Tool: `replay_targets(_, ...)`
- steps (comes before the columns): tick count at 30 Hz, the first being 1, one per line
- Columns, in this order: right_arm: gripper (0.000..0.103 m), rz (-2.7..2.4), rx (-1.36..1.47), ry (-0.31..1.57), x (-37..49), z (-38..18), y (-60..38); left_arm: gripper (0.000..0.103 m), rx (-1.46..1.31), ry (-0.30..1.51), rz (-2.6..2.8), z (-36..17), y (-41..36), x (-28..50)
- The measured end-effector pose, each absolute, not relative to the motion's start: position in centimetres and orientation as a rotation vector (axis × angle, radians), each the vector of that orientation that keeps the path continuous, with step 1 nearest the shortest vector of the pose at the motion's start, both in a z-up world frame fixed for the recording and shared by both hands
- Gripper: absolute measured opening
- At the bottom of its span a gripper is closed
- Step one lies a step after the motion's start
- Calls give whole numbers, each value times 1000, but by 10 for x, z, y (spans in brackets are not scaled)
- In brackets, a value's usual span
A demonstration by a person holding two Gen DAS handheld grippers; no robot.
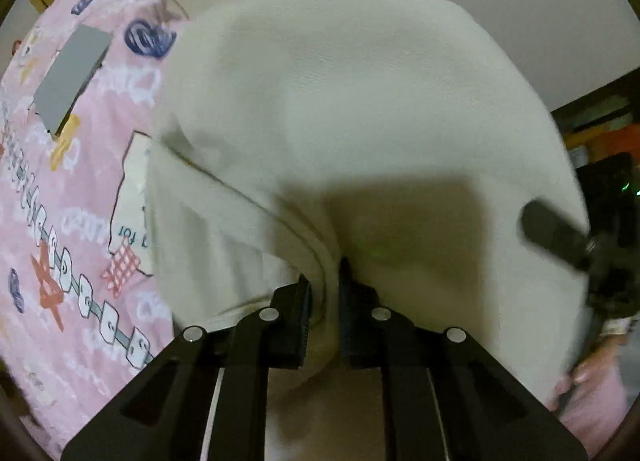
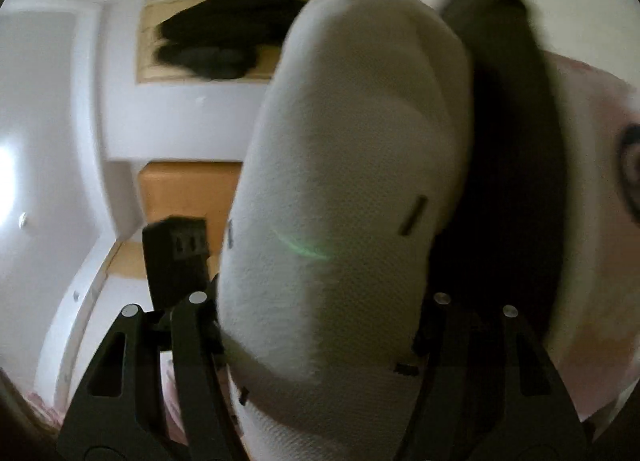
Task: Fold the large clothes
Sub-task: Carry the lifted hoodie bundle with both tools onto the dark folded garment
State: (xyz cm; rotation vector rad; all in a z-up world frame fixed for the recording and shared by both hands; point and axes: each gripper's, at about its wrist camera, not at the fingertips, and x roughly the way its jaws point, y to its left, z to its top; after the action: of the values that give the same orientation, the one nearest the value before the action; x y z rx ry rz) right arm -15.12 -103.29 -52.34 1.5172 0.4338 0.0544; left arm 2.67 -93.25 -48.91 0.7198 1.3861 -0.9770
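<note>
A large cream garment (image 1: 360, 101) hangs bunched over a pink patterned bedspread (image 1: 72, 181). In the left wrist view my left gripper (image 1: 325, 281) is shut on a seamed edge of it, the fold pinched between the two pads. A black finger of my right gripper (image 1: 556, 237) lies against the garment's right edge, with a person's hand (image 1: 592, 369) below it. In the right wrist view a thick roll of the same cream garment (image 2: 352, 141) fills the space between the jaws of my right gripper (image 2: 320, 297), which grip it on both sides. The picture is motion-blurred.
A grey rectangular card (image 1: 70, 77) lies on the bedspread at upper left. In the right wrist view a tan cardboard box (image 2: 188, 189), a black device (image 2: 176, 257) and a framed dark picture (image 2: 216, 37) stand by white walls. Dark furniture (image 1: 600, 129) is at the right.
</note>
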Motion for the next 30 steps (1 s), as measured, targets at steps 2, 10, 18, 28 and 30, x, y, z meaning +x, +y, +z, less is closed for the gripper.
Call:
replay_targets(2,63,43,1520,458,-159,-544,-1042,16,723,1357,-982,-486,-935,22)
replay_targets(10,70,3,1335,626,-167,-529,-1047,36,605,1434,-967,-437,-902,41)
replay_targets(18,72,-92,1252,754,-158,-505,-1021,16,757,1460,-711,-412,-857,79)
replay_targets(28,83,-286,1220,778,-200,-466,-998,21,777,1267,-982,-357,-978,-13)
replay_targets(30,97,-165,1293,775,-191,-477,-1004,21,880,1293,-933,-399,-1001,-20)
